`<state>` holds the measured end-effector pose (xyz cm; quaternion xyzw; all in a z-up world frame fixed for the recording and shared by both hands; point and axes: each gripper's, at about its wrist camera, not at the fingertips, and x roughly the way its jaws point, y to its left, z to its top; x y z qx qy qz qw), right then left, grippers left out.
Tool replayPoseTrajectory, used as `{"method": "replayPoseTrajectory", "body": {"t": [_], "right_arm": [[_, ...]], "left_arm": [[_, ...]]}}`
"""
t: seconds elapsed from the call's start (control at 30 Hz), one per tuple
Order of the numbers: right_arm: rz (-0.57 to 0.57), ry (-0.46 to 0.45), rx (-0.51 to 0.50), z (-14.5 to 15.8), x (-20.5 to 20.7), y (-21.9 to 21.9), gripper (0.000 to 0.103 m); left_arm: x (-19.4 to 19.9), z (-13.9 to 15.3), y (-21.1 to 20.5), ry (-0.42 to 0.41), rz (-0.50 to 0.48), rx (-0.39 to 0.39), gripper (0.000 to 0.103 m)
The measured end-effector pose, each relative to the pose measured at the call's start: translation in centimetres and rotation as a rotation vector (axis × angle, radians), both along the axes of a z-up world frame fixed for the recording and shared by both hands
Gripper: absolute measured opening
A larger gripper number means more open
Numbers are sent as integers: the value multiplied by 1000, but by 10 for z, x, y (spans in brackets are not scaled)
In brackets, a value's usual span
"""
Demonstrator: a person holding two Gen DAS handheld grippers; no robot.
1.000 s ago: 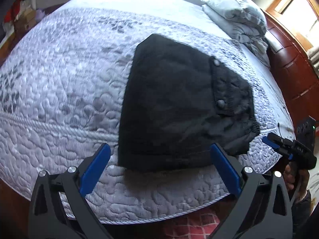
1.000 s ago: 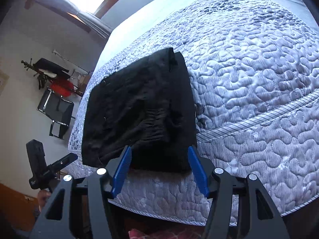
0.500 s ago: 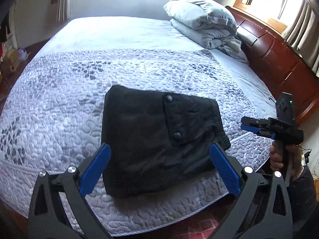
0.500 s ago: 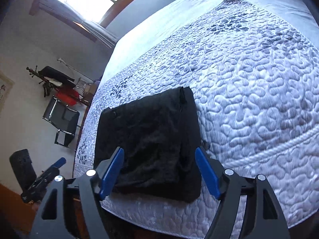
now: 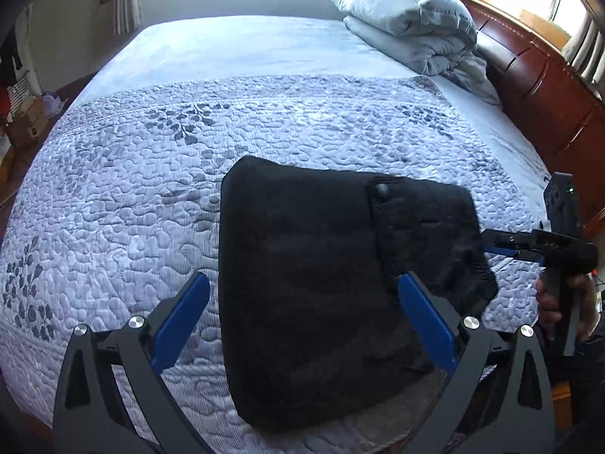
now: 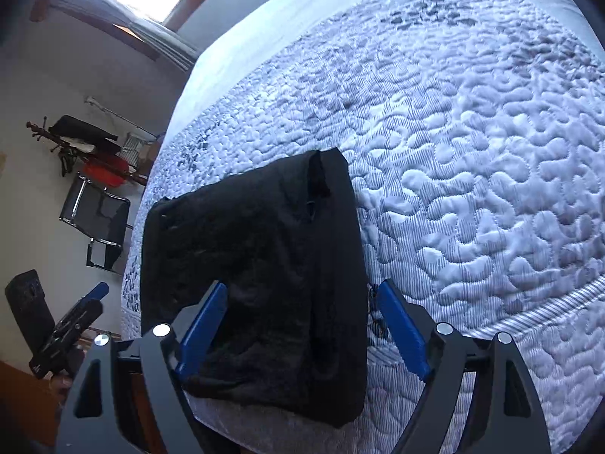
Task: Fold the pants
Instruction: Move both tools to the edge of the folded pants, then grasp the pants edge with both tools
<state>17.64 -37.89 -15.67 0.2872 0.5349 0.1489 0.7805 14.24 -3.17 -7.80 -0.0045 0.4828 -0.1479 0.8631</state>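
Note:
The black pants (image 5: 321, 283) lie folded into a compact bundle near the front edge of the quilted bed (image 5: 151, 189), a button showing on top. My left gripper (image 5: 302, 317) hovers over the near end with its blue fingers (image 5: 181, 317) wide apart and holds nothing. In the right wrist view the pants (image 6: 257, 265) lie below my right gripper (image 6: 302, 325), whose jaws are opening; the pads stand clear of the cloth. From the left wrist view, the right gripper (image 5: 503, 246) sits at the pants' right end in a person's hand (image 5: 552, 302).
A folded grey duvet (image 5: 408, 19) lies at the head of the bed against a dark wooden headboard (image 5: 529, 75). A black chair (image 6: 98, 223) and red clutter stand by the far wall. The bed's front edge runs just under both grippers.
Both grippers have drawn back from the pants, so more of the bed shows. The right gripper's jaws have spread wider. The pants have stayed in place.

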Motion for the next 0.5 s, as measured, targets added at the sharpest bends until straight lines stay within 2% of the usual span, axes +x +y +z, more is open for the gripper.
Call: {"method": "replayPoseTrajectory", "body": {"t": [0.1,0.2,0.27,0.37,0.5], "right_arm": [[6,19,5,-9,5,-2,85],[18,36,23,-17,8,-5,87],[33,46,36,-22,10,-5,88],[46,54,60,-29,14,-7,91],[65,66,91,-35,18,-9,94]], "left_arm": [[11,-15,6,37,9,12,100],[25,-34,27,102,48,-41,100],[35,-48,46,161,78,-123,100],[50,-75,77,283,114,-286,100],[60,-98,95,362,81,-448,100]]}}
